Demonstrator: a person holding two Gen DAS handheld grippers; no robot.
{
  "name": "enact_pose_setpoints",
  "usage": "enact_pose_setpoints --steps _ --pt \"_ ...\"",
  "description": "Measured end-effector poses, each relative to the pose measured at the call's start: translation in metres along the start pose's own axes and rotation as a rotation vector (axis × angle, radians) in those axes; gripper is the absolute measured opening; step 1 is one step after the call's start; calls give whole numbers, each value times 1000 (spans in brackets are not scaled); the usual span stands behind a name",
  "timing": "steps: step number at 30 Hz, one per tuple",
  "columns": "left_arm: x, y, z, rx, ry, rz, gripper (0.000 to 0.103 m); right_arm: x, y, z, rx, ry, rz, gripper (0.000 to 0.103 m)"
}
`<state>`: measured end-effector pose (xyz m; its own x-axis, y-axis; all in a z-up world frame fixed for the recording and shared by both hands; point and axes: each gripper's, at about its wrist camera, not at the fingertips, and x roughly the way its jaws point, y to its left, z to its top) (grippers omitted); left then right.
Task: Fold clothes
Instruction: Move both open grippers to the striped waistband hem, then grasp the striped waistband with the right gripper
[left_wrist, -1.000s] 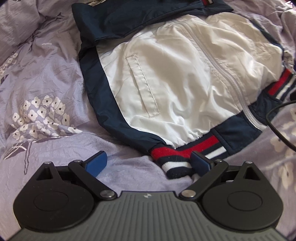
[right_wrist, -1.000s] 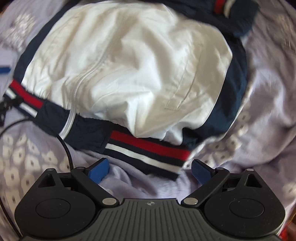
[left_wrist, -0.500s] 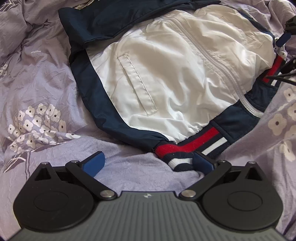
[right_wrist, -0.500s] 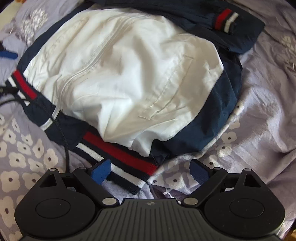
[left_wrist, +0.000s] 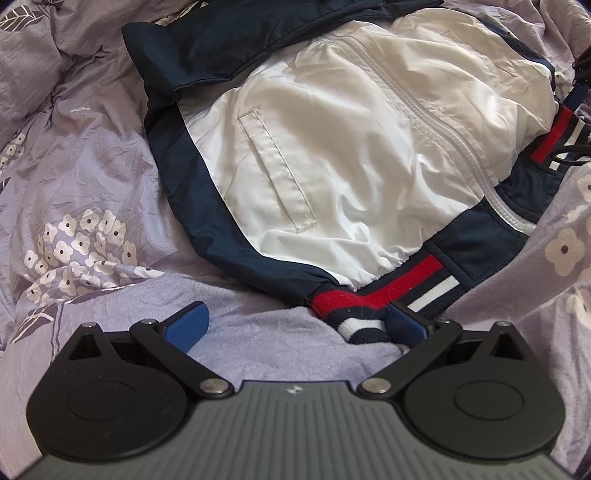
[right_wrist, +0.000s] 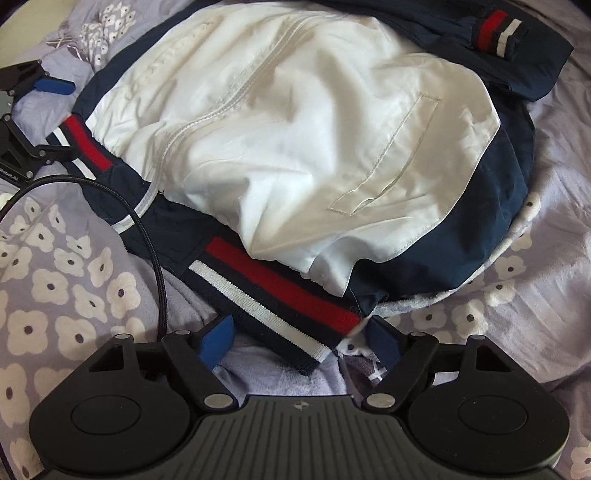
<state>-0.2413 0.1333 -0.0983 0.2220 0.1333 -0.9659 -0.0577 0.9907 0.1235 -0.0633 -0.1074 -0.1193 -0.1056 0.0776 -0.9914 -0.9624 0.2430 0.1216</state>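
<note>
The jacket (left_wrist: 332, 155), white with navy sides and a red-white-navy hem band (right_wrist: 273, 284), lies front up and zipped on the bedspread (left_wrist: 85, 177), which is lilac with white flowers. The left gripper (left_wrist: 295, 325) points steeply down at one hem corner; its jaws stand wide apart, the right pad (left_wrist: 404, 321) touching the hem end, the left pad clear of the cloth. The right gripper (right_wrist: 299, 339) points down at the other hem corner; its jaws are closing with the band end between them, pads not yet pressing on it. A black cable (right_wrist: 147, 229) crosses the hem. One striped cuff (right_wrist: 498, 33) lies at the far side.
</note>
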Motion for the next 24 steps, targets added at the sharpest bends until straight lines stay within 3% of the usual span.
enact_pose_setpoints --steps 7,14,20,21,24 --pt "0 -2 -1 -2 -7 11 103 -8 15 1 -82 -45 -99 66" --pt "2 -2 0 1 -2 9 103 -14 24 3 -145 -91 -170 66" --pt "4 -2 0 6 3 12 103 -13 16 4 -86 -108 -135 69" --pt "4 -2 0 7 3 12 103 -12 15 4 -80 -115 -138 65" --pt "4 -1 0 8 2 11 103 -17 18 4 -82 -164 -186 31"
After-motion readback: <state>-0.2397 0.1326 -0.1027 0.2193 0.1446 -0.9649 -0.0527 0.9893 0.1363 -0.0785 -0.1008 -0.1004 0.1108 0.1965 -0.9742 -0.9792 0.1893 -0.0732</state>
